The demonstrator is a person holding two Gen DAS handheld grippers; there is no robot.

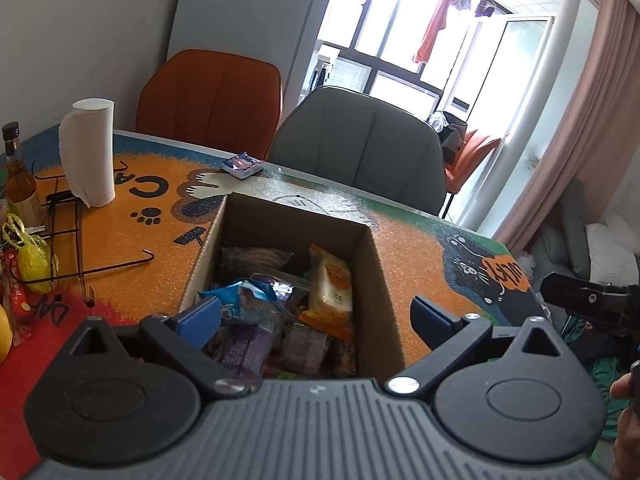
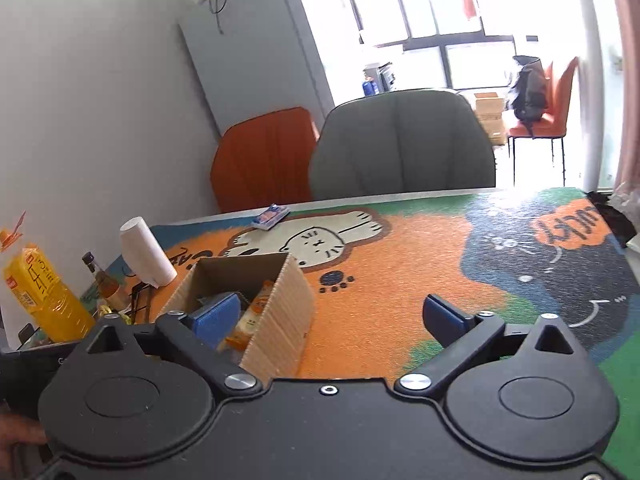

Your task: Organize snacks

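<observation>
An open cardboard box (image 1: 372,280) stands on the cartoon-cat table mat (image 1: 424,256); it holds several snack packets, among them an orange-and-white one (image 1: 330,284) and a blue one (image 1: 240,296). My left gripper (image 1: 316,316) is open and empty, hovering over the box's near end. My right gripper (image 2: 332,316) is open and empty, above the mat just right of the box (image 2: 280,312). One small blue snack packet (image 1: 242,165) lies alone at the table's far edge; it also shows in the right wrist view (image 2: 271,216).
A paper towel roll (image 1: 86,152), a bottle (image 1: 18,176), a black wire rack (image 1: 68,236) and a yellow bag (image 1: 34,256) crowd the table's left side. A yellow package (image 2: 40,296) stands far left. An orange chair (image 1: 208,100) and a grey chair (image 1: 360,148) stand behind the table.
</observation>
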